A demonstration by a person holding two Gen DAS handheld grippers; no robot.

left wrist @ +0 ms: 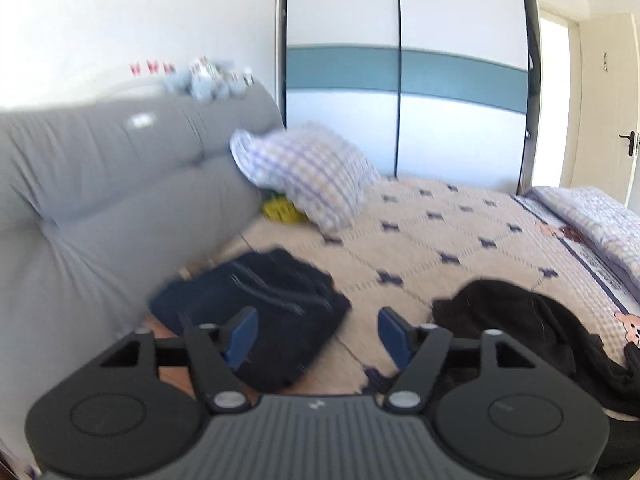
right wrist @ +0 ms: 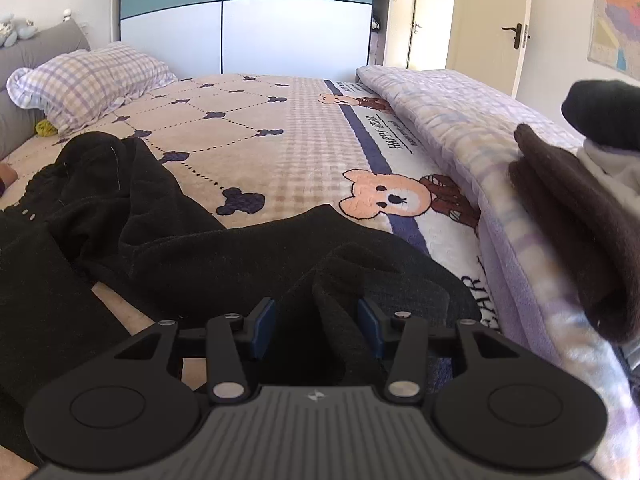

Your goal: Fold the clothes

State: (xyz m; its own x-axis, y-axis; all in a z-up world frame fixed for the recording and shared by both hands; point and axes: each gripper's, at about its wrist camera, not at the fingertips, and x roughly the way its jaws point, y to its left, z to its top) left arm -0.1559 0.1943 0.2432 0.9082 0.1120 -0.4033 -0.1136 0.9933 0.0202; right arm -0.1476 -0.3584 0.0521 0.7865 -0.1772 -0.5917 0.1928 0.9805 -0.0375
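**Both grippers spread over clothes on the bed**

Nearest the right wrist camera, the right gripper [right wrist: 316,326] has its blue-padded fingers [right wrist: 264,326] set wide apart, with a raised fold of the black garment [right wrist: 208,248] lying between them; whether the pads touch the cloth is unclear. The garment sprawls crumpled from there to the left across the bedspread [right wrist: 256,128], a beige cover with dark bear shapes and cartoon bears along a blue stripe. In the left wrist view the left gripper [left wrist: 318,334] is likewise spread and holds nothing, hovering above the bed between a folded navy garment [left wrist: 260,300], lying near the grey padded headboard [left wrist: 100,184], and the black garment [left wrist: 520,320] to its right. A checked pillow [left wrist: 308,172] leans against the headboard. A folded lilac quilt [right wrist: 452,120] lies along the bed's right side, with brown clothes [right wrist: 572,216] stacked on it. Beyond stand a white-and-teal sliding wardrobe [right wrist: 248,20] and a door [right wrist: 492,20].
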